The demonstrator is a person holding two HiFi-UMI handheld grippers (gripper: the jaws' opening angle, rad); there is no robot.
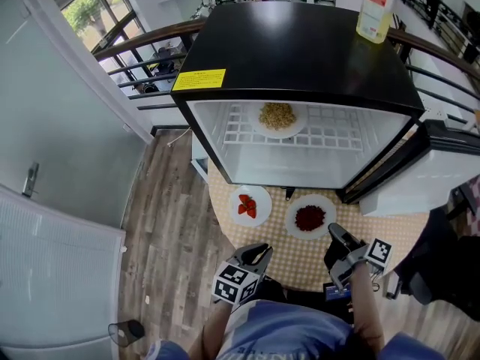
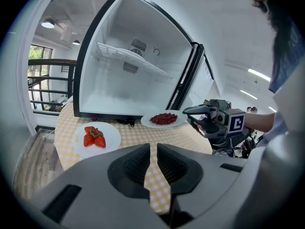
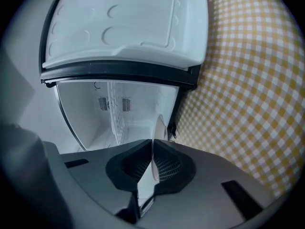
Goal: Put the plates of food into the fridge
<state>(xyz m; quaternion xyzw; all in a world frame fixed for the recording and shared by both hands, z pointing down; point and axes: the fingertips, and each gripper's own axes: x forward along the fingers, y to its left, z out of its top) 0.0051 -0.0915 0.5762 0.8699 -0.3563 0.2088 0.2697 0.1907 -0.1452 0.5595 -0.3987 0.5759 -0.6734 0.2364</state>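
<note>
The right gripper [image 1: 337, 235] is clamping the rim of the round white plate of dark red berries [image 1: 310, 217] near the yellow checked tabletop's [image 1: 300, 262] fridge-side edge, probably for carrying into the open black fridge [image 1: 300, 58]. The left gripper [image 1: 259, 255] is hovering empty, jaws nearly together.

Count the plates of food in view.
3: a plate on the fridge shelf, the strawberry plate on the table, and the red-food plate beside it, in the right gripper.

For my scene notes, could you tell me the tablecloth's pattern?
The tablecloth is yellow-and-white checked, clearest in the right gripper view.
</note>
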